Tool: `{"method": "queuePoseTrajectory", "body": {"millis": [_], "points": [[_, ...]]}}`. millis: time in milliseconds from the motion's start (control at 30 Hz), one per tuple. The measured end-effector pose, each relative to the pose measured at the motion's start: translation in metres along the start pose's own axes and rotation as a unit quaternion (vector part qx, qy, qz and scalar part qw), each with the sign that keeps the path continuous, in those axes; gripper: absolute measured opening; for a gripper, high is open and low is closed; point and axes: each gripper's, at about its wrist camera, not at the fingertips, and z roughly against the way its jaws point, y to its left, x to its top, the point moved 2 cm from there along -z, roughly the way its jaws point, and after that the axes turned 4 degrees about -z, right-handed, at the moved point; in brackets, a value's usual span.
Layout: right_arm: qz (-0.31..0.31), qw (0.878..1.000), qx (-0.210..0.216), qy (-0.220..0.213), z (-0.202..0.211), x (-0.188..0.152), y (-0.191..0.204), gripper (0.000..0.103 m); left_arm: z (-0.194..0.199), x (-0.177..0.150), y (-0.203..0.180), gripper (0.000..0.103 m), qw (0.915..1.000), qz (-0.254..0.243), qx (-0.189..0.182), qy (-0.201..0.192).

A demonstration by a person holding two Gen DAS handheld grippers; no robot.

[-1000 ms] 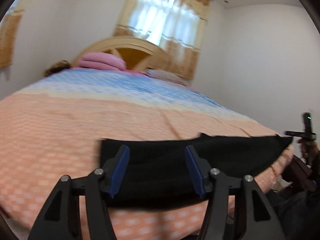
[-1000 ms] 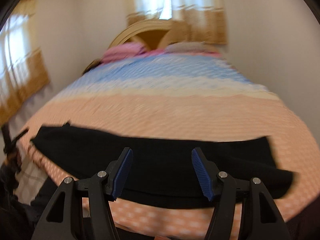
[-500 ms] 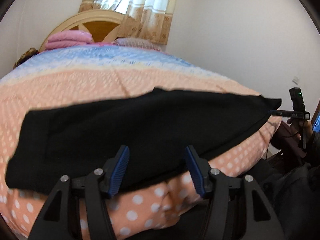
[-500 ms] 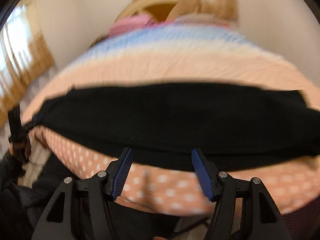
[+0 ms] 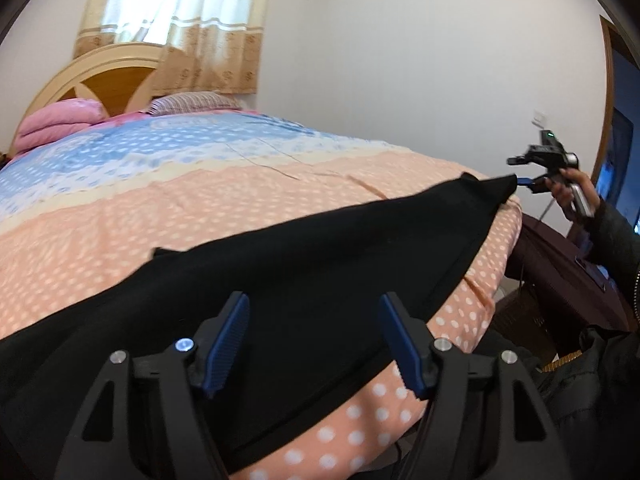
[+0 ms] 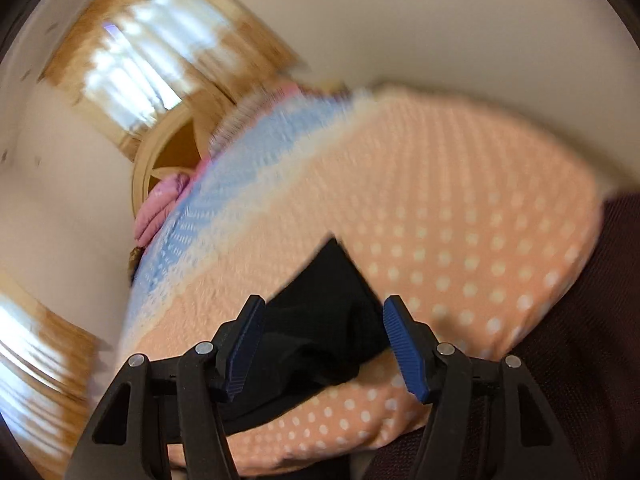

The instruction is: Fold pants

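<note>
Black pants point(image 5: 304, 264) lie stretched along the near edge of the bed. My left gripper point(image 5: 314, 340) is open, hovering just above their middle part. In the left wrist view my right gripper point(image 5: 528, 182) is at the pants' far right end, at the bed's corner. In the blurred right wrist view, my right gripper point(image 6: 324, 344) is open with the bunched end of the pants point(image 6: 320, 320) between its blue fingers.
The bed has an orange dotted cover point(image 5: 160, 216) turning blue toward the headboard point(image 5: 100, 80). Pink bedding point(image 5: 60, 120) and a pillow point(image 5: 192, 102) lie at the head. A dark cabinet point(image 5: 560, 280) stands right of the bed, near the wall.
Both grippers moved closer to the pants. The left view swung right. The right gripper tilted and went to the right end of the pants, which now sits between its fingers.
</note>
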Motion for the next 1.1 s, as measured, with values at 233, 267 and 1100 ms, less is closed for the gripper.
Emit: {"method": "queuePoseTrajectory", "body": {"millis": [233,267,1100], "points": [[0.005,0.995,-0.023,0.101,-0.044,-0.008,0.0,0.017,-0.023,-0.005,-0.004,0.07,0.9993,0.003,-0.015,0.034],[0.014,0.995,-0.019,0.093,-0.04,-0.009,0.004,0.015,-0.024,-0.007,-0.004,0.07,0.9992,0.005,-0.016,0.037],[0.057,0.998,-0.018,-0.01,0.003,0.012,0.004,0.05,-0.026,-0.006,-0.017,0.07,0.9971,0.004,-0.055,0.052]]}}
